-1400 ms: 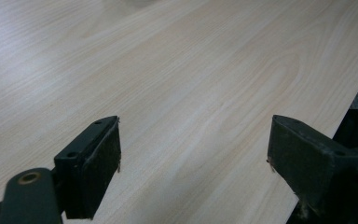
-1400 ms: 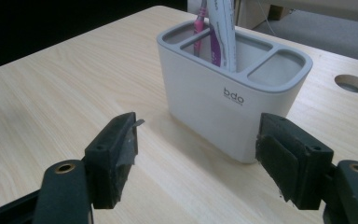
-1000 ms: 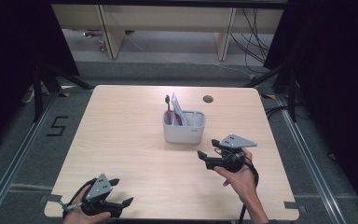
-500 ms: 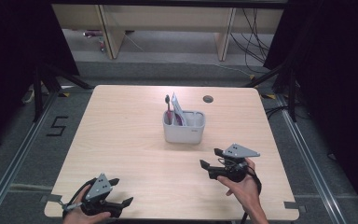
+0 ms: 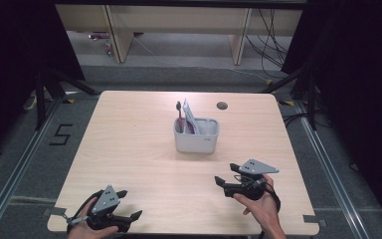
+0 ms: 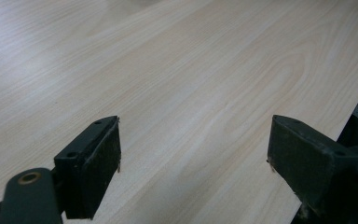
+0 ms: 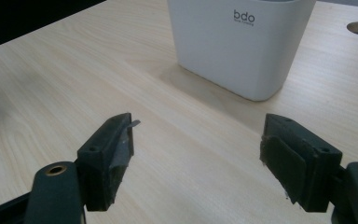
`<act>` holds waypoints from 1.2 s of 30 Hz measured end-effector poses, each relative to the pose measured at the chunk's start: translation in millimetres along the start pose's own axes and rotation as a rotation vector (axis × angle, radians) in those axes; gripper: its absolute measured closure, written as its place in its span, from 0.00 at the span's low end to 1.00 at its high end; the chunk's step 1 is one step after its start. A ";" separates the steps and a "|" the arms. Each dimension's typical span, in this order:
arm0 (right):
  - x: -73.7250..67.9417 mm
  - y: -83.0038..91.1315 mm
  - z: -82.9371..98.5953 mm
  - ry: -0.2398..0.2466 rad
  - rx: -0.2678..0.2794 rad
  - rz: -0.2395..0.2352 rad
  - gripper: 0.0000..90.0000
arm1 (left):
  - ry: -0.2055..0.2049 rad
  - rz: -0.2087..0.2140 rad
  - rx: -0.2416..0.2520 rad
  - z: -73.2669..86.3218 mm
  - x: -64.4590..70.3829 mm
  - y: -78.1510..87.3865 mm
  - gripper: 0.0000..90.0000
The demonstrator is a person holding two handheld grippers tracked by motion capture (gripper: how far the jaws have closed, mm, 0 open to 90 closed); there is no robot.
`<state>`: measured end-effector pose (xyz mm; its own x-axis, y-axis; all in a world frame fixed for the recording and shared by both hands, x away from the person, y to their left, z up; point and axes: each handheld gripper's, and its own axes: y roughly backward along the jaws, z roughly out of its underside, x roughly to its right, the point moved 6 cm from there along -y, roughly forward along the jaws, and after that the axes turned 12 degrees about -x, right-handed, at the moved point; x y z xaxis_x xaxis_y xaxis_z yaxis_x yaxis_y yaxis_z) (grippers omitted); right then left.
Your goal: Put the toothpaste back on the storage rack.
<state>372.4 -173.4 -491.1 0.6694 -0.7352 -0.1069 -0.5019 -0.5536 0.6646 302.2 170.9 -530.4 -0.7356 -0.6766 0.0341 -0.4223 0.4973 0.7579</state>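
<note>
High view shows the right gripper (image 5: 229,181) drawn back from the white plastic two-compartment caddy (image 5: 197,134) toward the near edge of the pale wood-grain table (image 5: 129,144); half a second ago it hung closer to the caddy, and a second ago closer still. Its jaws stand spread and empty, so it has evidently let go or finished its business at the caddy, and the work looks to be at or near its end. The left gripper (image 5: 124,216) has not moved in that time and rests at the near left corner of the table, its jaws likewise spread with nothing between them.

The caddy stands upright a little beyond the table's centre, toward the far edge, with a round cable hole (image 5: 222,105) in the tabletop near the far edge, beyond it and to the right. In the caddy's left compartment a dark-handled toothbrush (image 5: 179,113) stands on end, and beside it a white and pink tube (image 5: 189,118) leans; which compartment the tube's foot sits in cannot be told. The right compartment looks empty from above.

Right gripper view has the caddy's front wall (image 7: 240,44), printed "bdo", well ahead of the open pads (image 7: 116,161).
</note>
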 end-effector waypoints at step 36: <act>-22.1 16.0 49.8 0.026 -0.084 0.035 0.25 | 0.001 -0.004 -0.002 2.6 2.5 -2.6 0.19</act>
<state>322.3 -185.5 -515.0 0.6672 -0.7421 -0.0641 -0.4780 -0.4926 0.7272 300.1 169.3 -533.9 -0.7334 -0.6791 0.0315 -0.4242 0.4934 0.7594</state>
